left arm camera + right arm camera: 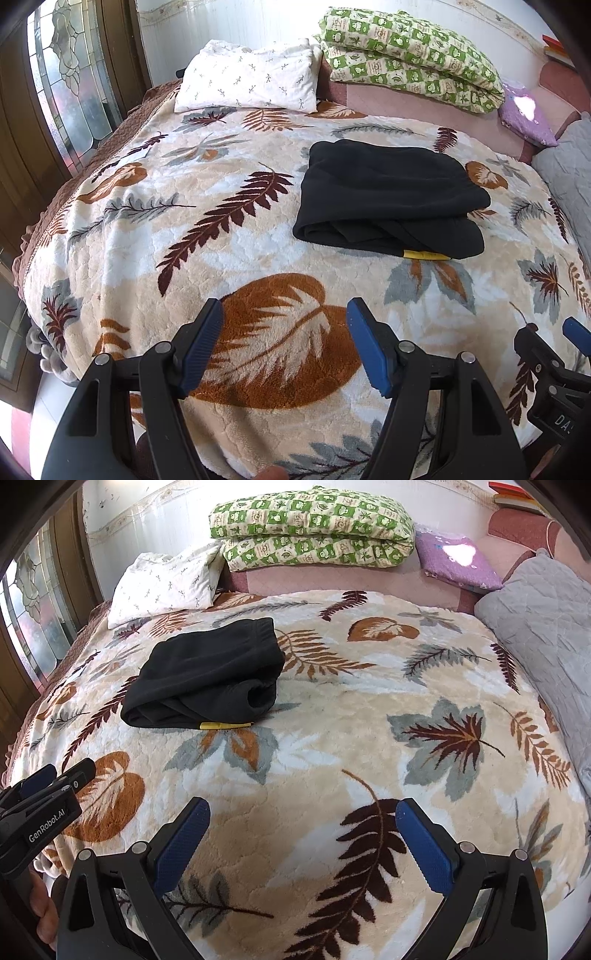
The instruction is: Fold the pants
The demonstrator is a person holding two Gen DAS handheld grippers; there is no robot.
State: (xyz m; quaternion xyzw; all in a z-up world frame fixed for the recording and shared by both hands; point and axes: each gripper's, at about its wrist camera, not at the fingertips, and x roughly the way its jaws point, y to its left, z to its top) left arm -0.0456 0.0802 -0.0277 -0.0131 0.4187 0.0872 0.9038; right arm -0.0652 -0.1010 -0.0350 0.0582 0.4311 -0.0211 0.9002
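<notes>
Black pants [388,199] lie folded into a compact stack on the leaf-patterned blanket [229,236], with a yellow tag [424,254] at the near edge. They also show in the right wrist view [207,679], upper left. My left gripper [284,314] is open and empty, well short of the pants, above the blanket. My right gripper [303,812] is open and empty, near the bed's front, to the right of the pants. The right gripper shows at the left wrist view's right edge [554,343]; the left gripper shows at the right wrist view's left edge [55,775].
A white pillow [247,81], a green checked quilt [410,55], a purple cushion [524,114] and a grey quilted cover [546,627] lie along the bed's far and right sides. A stained-glass window [74,81] stands at the left.
</notes>
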